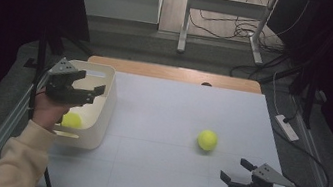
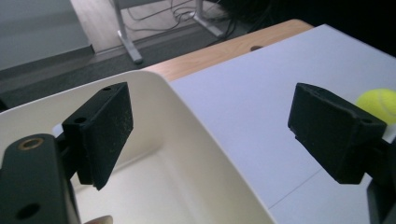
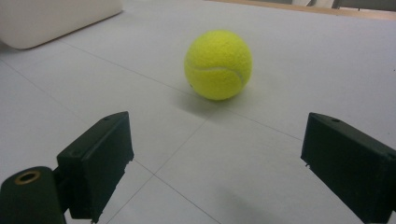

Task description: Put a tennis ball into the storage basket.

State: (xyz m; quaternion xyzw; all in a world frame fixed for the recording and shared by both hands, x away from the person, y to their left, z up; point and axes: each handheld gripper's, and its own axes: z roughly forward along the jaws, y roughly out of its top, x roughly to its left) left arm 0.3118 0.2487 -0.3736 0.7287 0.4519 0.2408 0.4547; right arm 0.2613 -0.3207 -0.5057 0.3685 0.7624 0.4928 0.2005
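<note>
High view: the white table (image 1: pixel 162 174) carries a cream bin (image 1: pixel 100 113) at its left side and a loose tennis ball (image 1: pixel 207 140) right of centre. A second ball (image 1: pixel 71 120) already lies inside the bin. The left gripper (image 1: pixel 85 86) hangs over the bin, its fingers parted wide with nothing between them. The right gripper (image 1: pixel 236 170) sits low near the table's front right corner, fingers also spread and empty, pointing up and left toward the loose ball. That ball lies just ahead of the right gripper and well apart from the left one, with the bin wall between, so the right hand is clearly the nearer for a pickup.

Left gripper view: the two black fingers (image 2: pixel 100 133) stand far apart above the bin's rim (image 2: pixel 187 109). The loose ball (image 2: pixel 379 103) peeks out past the right finger, off across the table.

Right gripper view: the tennis ball (image 3: pixel 218 64) rests on the table ahead of the gripper (image 3: pixel 217 175), a little left of the midline between the open fingers (image 3: pixel 95 161). A sphere has no long axis, so any approach angle should serve; my guess is a straight push forward with a slight drift left would bring the ball between the fingers. A corner of the bin (image 3: pixel 56 21) shows at top left.
</note>
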